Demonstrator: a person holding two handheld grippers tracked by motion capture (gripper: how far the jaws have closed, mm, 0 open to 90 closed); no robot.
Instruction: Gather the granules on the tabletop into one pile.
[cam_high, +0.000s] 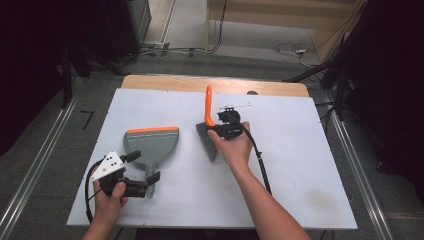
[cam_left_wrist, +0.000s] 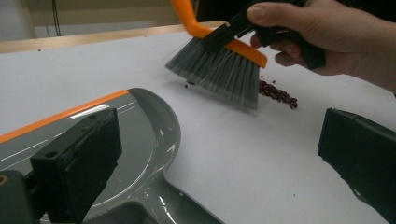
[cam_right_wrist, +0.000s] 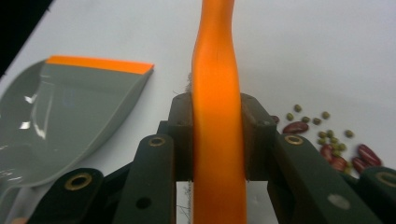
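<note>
Right gripper (cam_high: 223, 131): jaws clamped on the orange handle of the hand brush (cam_right_wrist: 218, 116), one pad on each side. Grey bristles (cam_left_wrist: 219, 72) hang below the grip, tips on the white table (cam_high: 300, 150). Red beans (cam_left_wrist: 279, 94) lie just beside the bristles; small green beans (cam_right_wrist: 322, 126) are mixed among them, off to one side of the closed fingers.

Left gripper (cam_high: 142, 172): jaws spread wide, gripping nothing. Grey dustpan (cam_left_wrist: 140, 140) with an orange lip lies flat, its handle between the open fingers.
</note>
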